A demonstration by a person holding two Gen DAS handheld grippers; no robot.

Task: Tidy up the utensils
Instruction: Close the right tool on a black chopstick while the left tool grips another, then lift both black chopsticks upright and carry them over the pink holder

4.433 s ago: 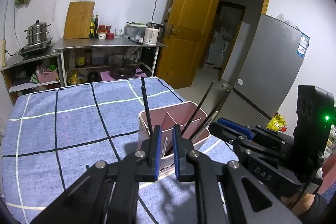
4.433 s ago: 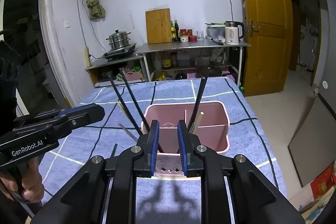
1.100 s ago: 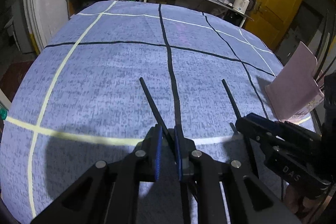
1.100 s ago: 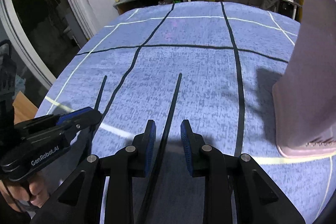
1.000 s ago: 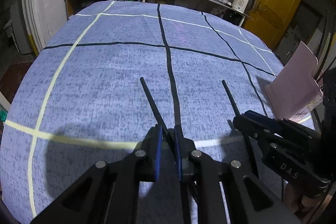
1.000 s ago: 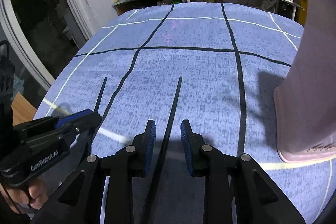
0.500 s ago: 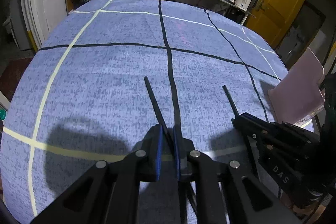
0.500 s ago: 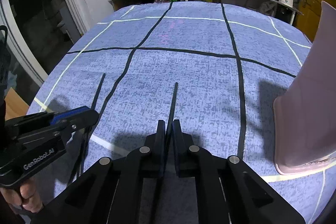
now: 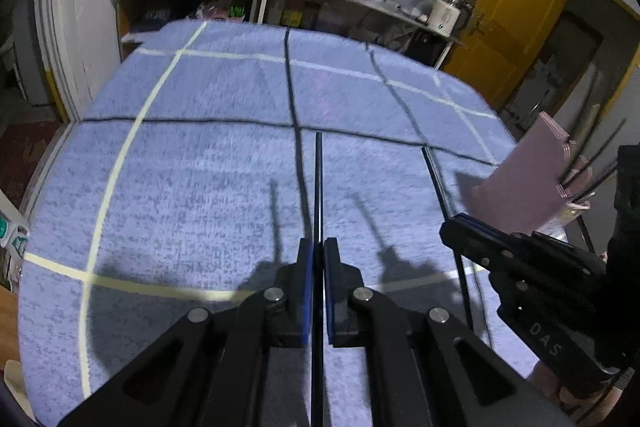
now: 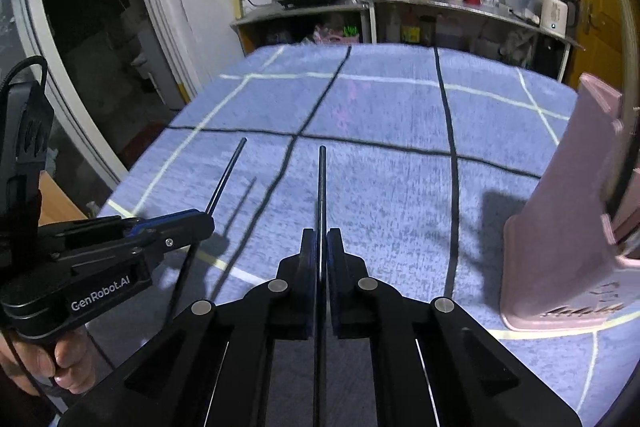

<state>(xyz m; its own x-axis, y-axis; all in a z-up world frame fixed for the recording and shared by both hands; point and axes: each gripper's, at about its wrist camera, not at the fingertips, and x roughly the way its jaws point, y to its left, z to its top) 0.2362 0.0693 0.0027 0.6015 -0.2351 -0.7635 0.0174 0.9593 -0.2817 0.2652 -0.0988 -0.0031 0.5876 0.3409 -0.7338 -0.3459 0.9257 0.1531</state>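
Left tool (image 9: 316, 259) clamped on a black chopstick (image 9: 318, 187) projecting forward above the blue checked tabletop (image 9: 200, 147). Right tool (image 10: 321, 247) likewise clamped on a second chopstick (image 10: 321, 187). Pink utensil holder (image 10: 568, 227) stands to the right, apart from both tools.

The pink utensil holder (image 10: 568, 227) is cut off by the right edge of the right wrist view, its interior hidden. Beside it, chopsticks (image 9: 592, 163) blur into thin streaks, their lower ends concealed behind its wall. Far beyond the holder, shelf contents (image 10: 420, 27) are too blurred to identify.
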